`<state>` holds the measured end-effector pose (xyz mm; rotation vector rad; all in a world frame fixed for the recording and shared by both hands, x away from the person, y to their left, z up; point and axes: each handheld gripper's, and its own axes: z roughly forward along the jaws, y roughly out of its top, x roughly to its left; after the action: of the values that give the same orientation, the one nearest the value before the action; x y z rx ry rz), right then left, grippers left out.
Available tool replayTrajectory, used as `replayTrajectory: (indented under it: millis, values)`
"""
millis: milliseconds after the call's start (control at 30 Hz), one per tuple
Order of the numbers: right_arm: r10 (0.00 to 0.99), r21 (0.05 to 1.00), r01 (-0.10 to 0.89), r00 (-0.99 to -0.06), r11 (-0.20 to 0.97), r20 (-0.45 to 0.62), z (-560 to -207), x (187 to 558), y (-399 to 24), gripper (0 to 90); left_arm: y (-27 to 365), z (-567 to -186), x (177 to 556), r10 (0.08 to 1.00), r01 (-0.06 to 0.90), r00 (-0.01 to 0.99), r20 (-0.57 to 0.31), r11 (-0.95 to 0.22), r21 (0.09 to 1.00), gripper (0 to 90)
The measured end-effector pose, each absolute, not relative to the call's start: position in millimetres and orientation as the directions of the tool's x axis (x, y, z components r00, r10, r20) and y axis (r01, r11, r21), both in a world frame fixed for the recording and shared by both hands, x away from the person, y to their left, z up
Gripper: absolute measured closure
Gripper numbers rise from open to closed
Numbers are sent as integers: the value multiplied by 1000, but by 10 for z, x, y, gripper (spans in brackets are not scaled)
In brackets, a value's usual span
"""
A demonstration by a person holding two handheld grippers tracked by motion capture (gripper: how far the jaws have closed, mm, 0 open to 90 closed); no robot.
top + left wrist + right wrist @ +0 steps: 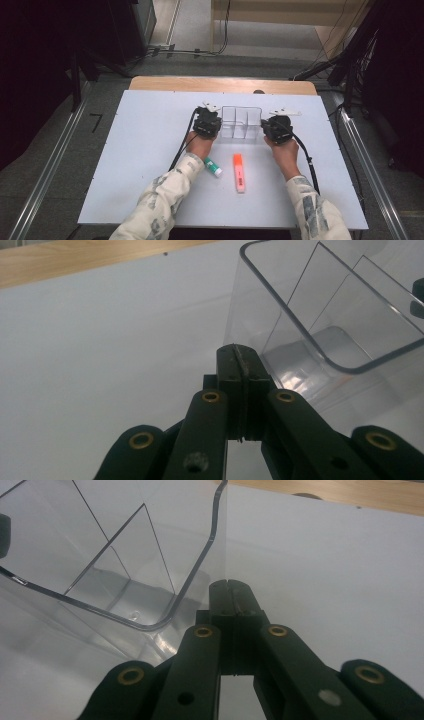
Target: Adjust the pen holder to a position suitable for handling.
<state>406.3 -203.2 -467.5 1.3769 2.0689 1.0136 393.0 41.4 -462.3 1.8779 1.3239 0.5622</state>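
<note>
Risk lies with the bin (241, 122), mid-table between both grippers: left gripper (239, 356) and right gripper (231, 591) are closed on nothing, pressing its sides (light, slick plastic), so uneven pushing could skid or tip it.

Clear organizer (241, 122) blocks between both tongs, marker (239, 172) and tube (213, 166) behind, table (145, 145) seemingly open leftward

Closed left gripper (243, 362), beside clear organizer (320, 315)
</note>
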Motion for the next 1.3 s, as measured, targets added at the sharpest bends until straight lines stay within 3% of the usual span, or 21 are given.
replayTrajectory:
  millis: [267,633,1300]
  values:
    - [894,778,571,-448,261,29,-4685,3894,-1635,881,799,-4602,3657,935,608,350,-56,-182,773,900]
    - [898,773,582,-439,253,36,-4680,3884,-1614,881,777,-4630,3637,934,609,350,-75,-166,776,900]
    - [930,777,604,-361,181,64,-4690,3698,-2252,881,200,-4629,3600,889,591,455,-55,-255,765,900]
